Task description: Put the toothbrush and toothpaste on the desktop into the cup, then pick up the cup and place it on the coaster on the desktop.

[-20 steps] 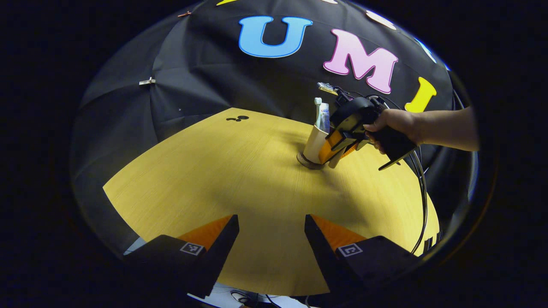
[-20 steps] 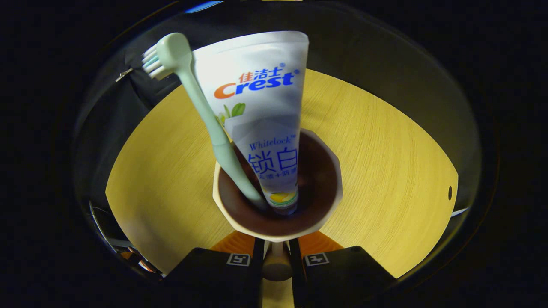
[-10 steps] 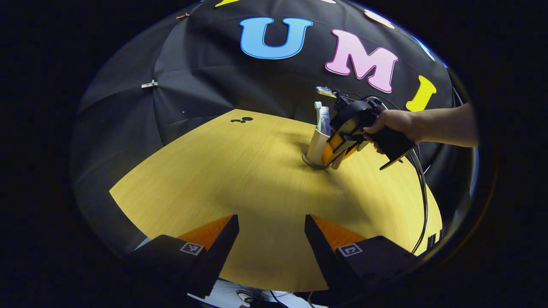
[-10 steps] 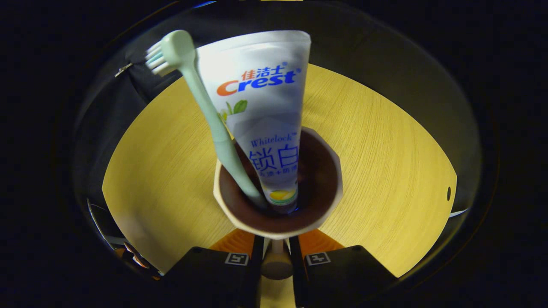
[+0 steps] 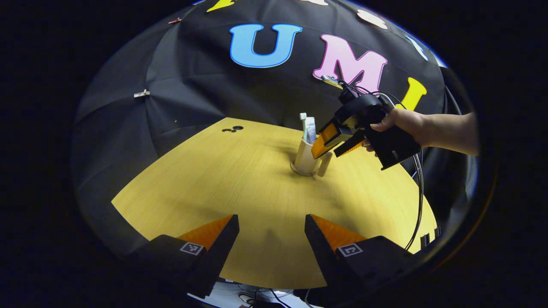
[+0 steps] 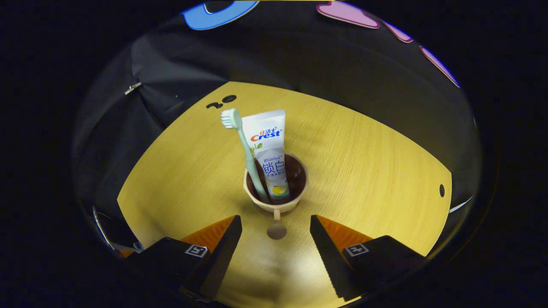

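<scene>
Cup (image 6: 276, 194) stands mid-desktop (image 6: 364, 162), right gripper (image 6: 276, 239) spread.

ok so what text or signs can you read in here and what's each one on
toothpaste: a brand logo and smaller print lines on the tube front.
right tool: a square coded marker on each finger, no words.
left tool: the same markers.
cup, toothbrush: none.

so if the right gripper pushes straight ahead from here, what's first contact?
Probably the cup handle, centred between the open jaws of the right gripper, then the cup holding toothbrush and toothpaste. Depth is unclear.
</scene>
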Tool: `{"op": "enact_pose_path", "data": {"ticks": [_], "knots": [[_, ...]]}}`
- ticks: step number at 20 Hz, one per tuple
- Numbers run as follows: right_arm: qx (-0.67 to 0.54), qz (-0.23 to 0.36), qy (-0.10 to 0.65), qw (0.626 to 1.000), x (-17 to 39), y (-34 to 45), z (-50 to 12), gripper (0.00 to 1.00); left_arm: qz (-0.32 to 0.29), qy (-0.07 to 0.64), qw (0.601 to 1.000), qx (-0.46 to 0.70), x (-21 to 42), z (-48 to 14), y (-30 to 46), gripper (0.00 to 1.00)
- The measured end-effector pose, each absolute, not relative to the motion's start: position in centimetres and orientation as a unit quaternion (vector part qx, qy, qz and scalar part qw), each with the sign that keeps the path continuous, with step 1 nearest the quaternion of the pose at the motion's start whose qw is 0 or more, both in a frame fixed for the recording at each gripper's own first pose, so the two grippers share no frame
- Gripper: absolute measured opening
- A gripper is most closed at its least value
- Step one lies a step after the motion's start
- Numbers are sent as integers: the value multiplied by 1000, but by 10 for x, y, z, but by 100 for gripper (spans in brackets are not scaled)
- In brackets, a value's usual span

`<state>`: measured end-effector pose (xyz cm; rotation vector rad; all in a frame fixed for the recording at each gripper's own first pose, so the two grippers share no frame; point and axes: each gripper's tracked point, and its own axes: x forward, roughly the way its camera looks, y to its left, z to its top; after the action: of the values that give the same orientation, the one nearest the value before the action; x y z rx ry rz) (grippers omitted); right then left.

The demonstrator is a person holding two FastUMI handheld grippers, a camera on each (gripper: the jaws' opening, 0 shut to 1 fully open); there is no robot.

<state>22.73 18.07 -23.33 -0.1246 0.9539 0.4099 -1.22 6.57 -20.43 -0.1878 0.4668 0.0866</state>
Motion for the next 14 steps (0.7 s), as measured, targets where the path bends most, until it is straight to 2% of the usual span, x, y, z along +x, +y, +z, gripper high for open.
{"op": "enact_pose_path", "data": {"ticks": [9, 14], "knots": [[3, 131, 337, 932, 148, 111, -117, 99, -4, 181, 982, -49, -21, -139, 40, 98], [20, 106, 250, 962, 67, 95, -61, 99, -55, 155, 986, -10, -38, -107, 11, 98]]}}
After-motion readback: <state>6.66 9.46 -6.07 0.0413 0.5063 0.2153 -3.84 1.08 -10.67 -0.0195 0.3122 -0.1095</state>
